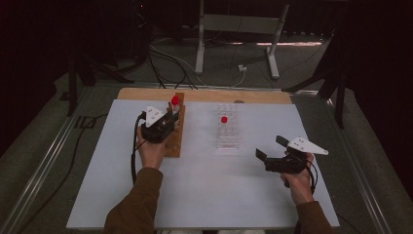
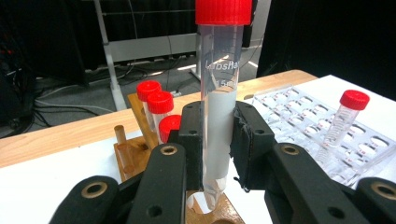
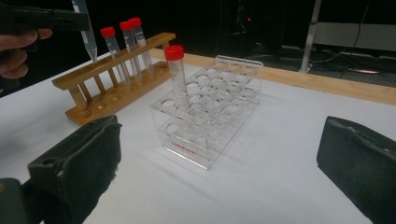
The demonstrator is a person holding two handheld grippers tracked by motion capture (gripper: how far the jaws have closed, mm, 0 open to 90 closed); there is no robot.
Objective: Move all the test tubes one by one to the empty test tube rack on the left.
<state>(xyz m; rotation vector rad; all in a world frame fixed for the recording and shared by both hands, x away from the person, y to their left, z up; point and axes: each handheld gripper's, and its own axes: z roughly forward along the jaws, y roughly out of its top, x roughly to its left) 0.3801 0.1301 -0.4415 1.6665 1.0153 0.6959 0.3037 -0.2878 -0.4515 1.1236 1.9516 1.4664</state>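
Note:
My left gripper (image 2: 217,140) is shut on a clear test tube (image 2: 218,79) with a red cap and holds it upright. The tube's tip (image 3: 92,55) hangs just above the top rail of the wooden rack (image 3: 112,70). Three more red-capped tubes (image 3: 126,28) stand at the rack's far end. In the high view, the left gripper (image 1: 173,117) sits over the wooden rack (image 1: 174,144), and a red cap (image 1: 175,100) shows just beyond the jaws. A clear acrylic rack (image 1: 229,139) holds one red-capped tube (image 1: 224,119). My right gripper (image 1: 271,147) stands open to its right with nothing between the pads.
The racks stand on a white board (image 1: 195,195) laid over a wooden table. A strip of bare wood (image 1: 263,96) shows along the far edge. Cables and a metal stand (image 1: 199,44) lie on the floor beyond the table.

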